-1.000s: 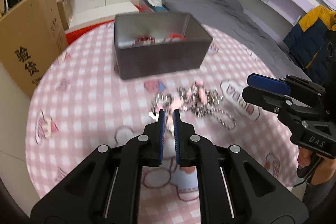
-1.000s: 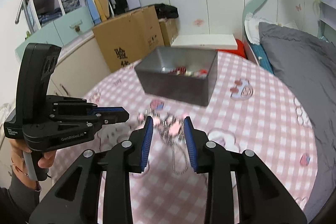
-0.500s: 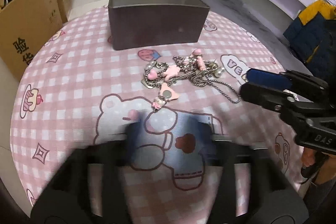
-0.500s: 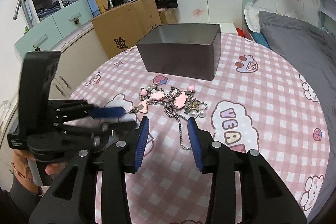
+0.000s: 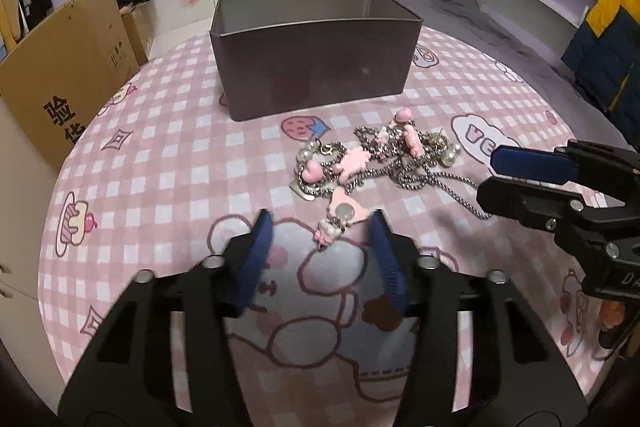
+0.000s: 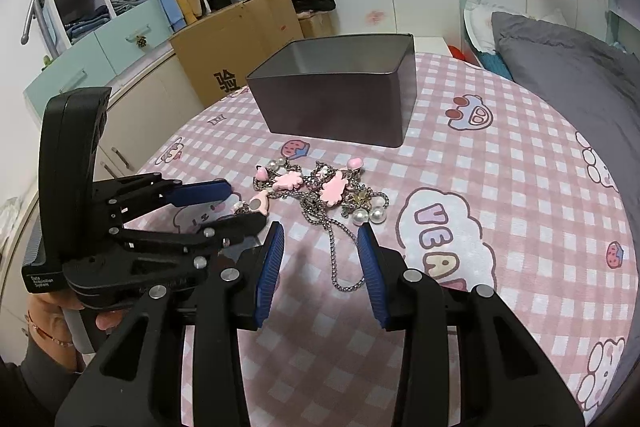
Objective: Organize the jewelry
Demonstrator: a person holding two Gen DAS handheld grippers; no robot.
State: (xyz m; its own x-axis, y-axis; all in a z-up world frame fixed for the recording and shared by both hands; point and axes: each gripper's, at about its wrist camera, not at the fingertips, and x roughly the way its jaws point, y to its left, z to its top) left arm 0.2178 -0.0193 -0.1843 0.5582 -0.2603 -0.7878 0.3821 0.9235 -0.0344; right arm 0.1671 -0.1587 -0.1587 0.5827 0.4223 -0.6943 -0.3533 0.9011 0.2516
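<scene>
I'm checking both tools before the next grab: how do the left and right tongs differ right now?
The left tongs are spread wider than the right tongs. The left tongs flank the pink charm end of the jewelry pile; the right tongs flank its loose chain loop. Both are open, empty, blue-padded, and low over the pink checked tablecloth.

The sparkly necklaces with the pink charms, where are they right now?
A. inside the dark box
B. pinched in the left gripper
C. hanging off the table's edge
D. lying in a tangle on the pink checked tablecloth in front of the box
D: the necklaces lie in a tangled pile on the tablecloth in front of the dark box, and both the left gripper and the right gripper are open, holding nothing.
</scene>
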